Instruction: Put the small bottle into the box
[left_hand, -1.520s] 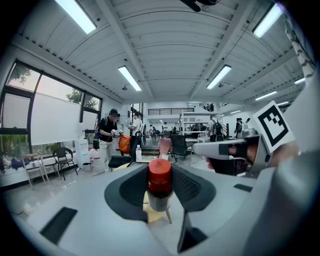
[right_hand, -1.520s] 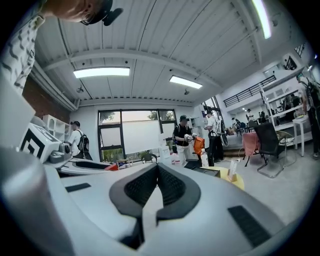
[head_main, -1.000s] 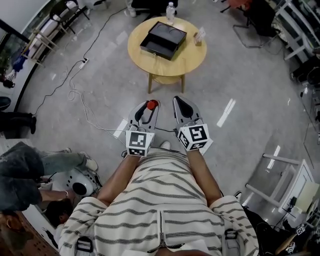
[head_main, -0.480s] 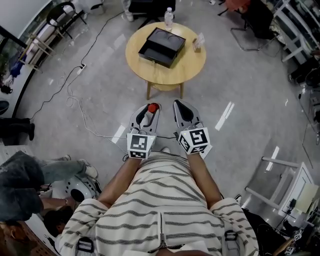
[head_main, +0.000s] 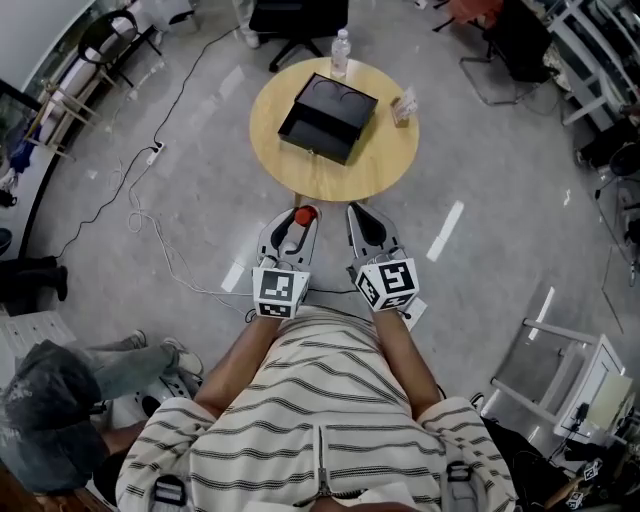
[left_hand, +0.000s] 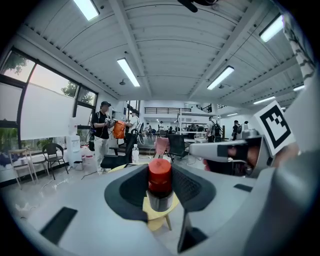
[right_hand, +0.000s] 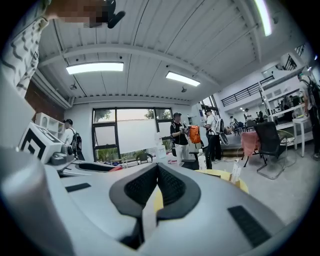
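Worktop (head_main: 390, 150) and box (head_main: 328, 117) drawn nearer than a second ago, left gripper (head_main: 295, 220) fingers pinching small bottle (head_main: 305, 214), right gripper (head_main: 361, 214) fingers pressed together: approach underway.

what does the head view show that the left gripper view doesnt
Only the head view: the black box lying on the table, and the person's striped shirt. Only the left gripper view: the ceiling lights and an orange bag far back. Both: the small bottle with its red cap, clamped in the left tongs, part of the round table, and the right tongs.
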